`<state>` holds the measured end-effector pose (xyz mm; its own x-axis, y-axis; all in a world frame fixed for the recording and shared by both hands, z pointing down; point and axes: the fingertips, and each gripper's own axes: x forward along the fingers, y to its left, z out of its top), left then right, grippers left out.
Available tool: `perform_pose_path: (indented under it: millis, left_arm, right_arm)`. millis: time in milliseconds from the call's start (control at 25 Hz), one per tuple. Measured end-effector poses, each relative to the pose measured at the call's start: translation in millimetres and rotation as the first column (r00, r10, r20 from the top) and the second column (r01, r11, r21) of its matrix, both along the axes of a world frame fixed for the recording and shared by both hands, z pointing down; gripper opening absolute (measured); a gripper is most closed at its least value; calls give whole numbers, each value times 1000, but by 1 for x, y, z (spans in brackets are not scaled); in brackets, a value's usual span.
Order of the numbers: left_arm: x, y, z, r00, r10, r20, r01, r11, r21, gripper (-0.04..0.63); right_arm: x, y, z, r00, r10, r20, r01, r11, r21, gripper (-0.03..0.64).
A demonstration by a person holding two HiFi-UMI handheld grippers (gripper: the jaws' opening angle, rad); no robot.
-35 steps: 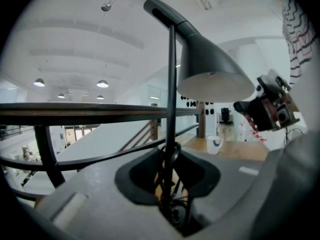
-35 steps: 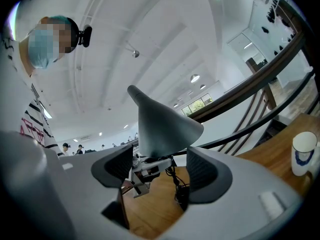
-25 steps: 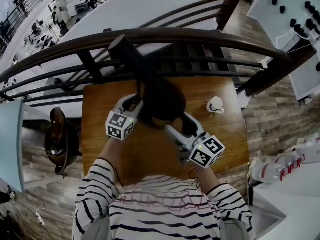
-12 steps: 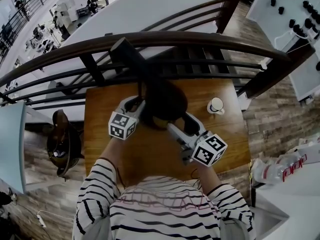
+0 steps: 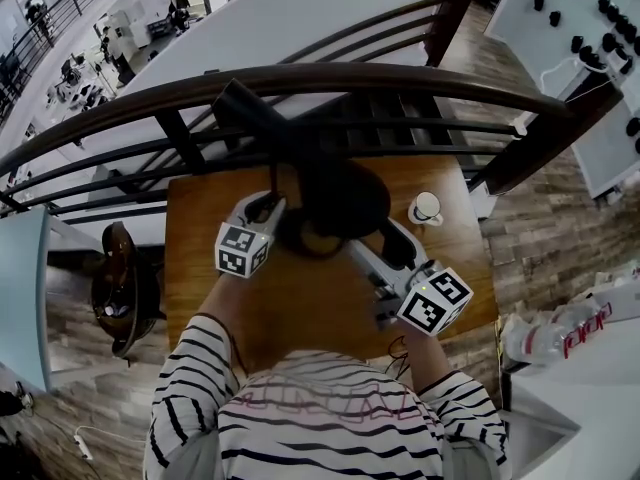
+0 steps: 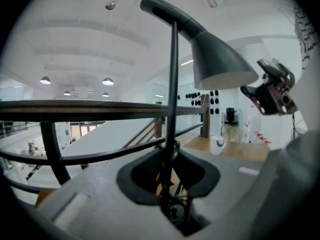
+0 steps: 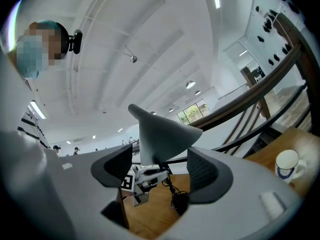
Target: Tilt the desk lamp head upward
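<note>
A black desk lamp stands on the wooden table, with its cone shade hanging over the base. My left gripper is at the shade's left. In the left gripper view its jaws are shut on the lamp's thin upright stem, low down where the cable runs. My right gripper reaches in from the lower right, jaws open. In the right gripper view the shade shows in the gap between its fingers. From the left gripper view, the right gripper has its tips right at the shade's rim.
A white cup stands at the table's far right corner. A dark curved railing runs right behind the table, with an open drop beyond it. A white counter lies to the right.
My right gripper has risen and shifted right, and the lamp shade has shifted right with it. The left gripper has stayed on the stem.
</note>
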<state>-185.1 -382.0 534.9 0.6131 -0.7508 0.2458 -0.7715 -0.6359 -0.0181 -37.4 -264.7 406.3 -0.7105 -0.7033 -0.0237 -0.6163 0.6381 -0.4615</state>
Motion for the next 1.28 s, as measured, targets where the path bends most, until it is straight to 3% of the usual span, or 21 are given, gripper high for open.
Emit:
perform_pose_path:
  millis: [640, 1280]
  left_arm:
    - [0, 4, 2, 999, -34, 14, 34, 999, 7, 75]
    - [-3, 7, 2, 998, -52, 22, 51, 999, 9, 75]
  right_arm:
    - [35, 11, -85, 994, 73, -75, -62, 988, 144, 330]
    - [32, 15, -148, 978, 105, -182, -62, 971, 230, 356]
